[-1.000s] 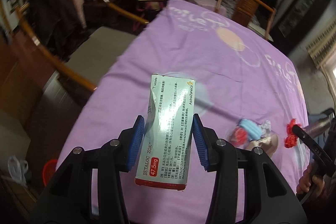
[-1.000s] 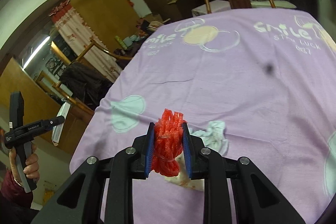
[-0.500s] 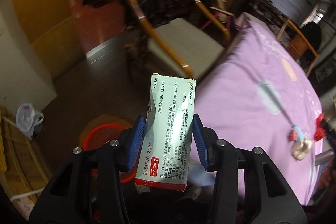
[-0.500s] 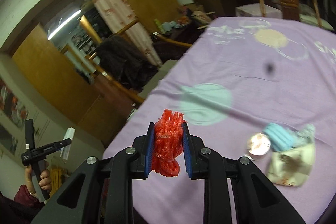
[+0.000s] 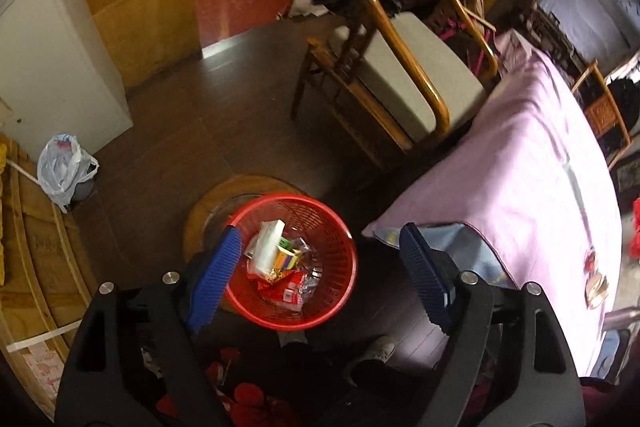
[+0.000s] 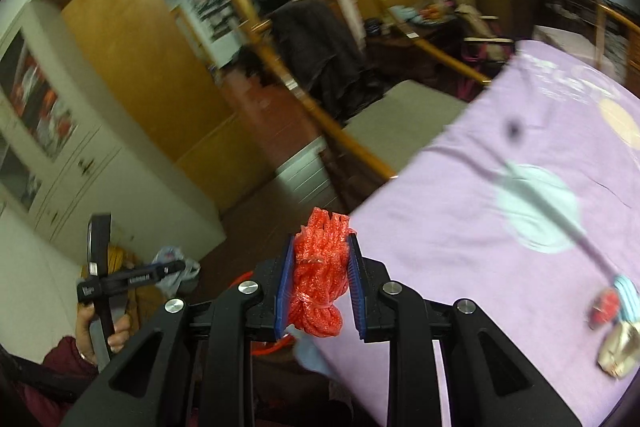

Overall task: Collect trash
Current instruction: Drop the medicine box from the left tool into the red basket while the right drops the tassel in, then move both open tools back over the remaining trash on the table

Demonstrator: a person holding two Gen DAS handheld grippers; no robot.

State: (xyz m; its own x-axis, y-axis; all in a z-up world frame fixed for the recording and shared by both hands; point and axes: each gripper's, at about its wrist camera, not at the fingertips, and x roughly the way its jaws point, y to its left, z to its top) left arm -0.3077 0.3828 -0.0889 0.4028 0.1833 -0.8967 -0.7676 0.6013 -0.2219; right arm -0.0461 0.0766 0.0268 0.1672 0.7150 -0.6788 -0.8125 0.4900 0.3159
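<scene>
Released since earlier, the medicine box (image 5: pixel 269 242) lies in the red basket (image 5: pixel 340 291) below the left gripper (image 5: pixel 320 267), whose jaws are opening with nothing between them; red mesh netting (image 6: pixel 319 275) is clamped in the right gripper (image 6: pixel 320 285).

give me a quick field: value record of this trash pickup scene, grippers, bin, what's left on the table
left gripper: jaws opening, nothing between them, above the bin
right gripper: shut on red foam net
red basket: on the floor beside the table, holds a white box and wrappers
table: purple cloth, small cluster of trash near its edge
chair: wooden, grey cushion, beside the table
</scene>
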